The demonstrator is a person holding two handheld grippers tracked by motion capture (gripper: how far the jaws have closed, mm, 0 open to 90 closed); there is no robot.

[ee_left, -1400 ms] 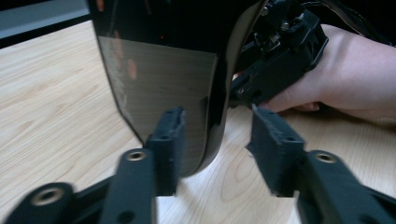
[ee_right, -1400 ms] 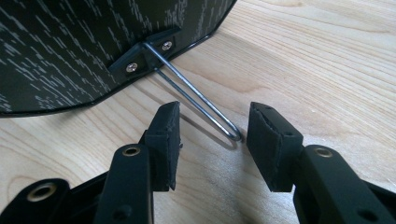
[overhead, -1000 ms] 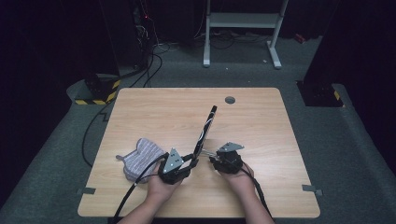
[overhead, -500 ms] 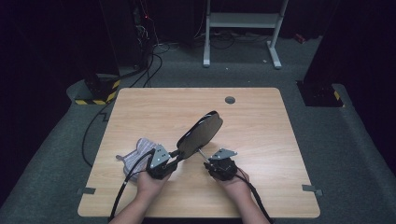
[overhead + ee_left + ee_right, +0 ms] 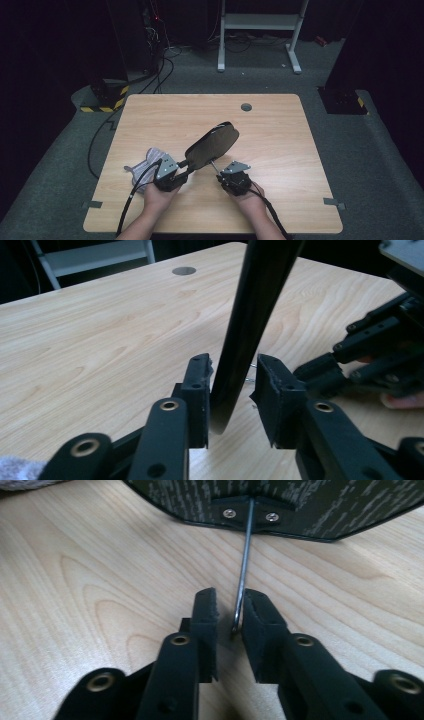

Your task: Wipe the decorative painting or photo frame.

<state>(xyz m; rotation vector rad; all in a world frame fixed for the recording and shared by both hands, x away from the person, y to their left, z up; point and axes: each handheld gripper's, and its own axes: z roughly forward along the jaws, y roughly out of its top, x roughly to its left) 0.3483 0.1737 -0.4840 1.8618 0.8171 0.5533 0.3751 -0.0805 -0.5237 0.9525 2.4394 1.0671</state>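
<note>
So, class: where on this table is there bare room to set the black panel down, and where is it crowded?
Bare: the table's far half around the grommet hole, and its right side. Crowded: the near middle, with both grippers and the panel, and near left, where the cloth lies.

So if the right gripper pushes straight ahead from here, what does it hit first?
The black panel: the thin metal rod between the right gripper fingers runs straight up into it. How far off is hard to judge.

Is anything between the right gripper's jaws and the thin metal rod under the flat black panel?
Nothing visible. The thin metal rod already sits between the right gripper jaws, against one pad, with a gap on the other side.
</note>
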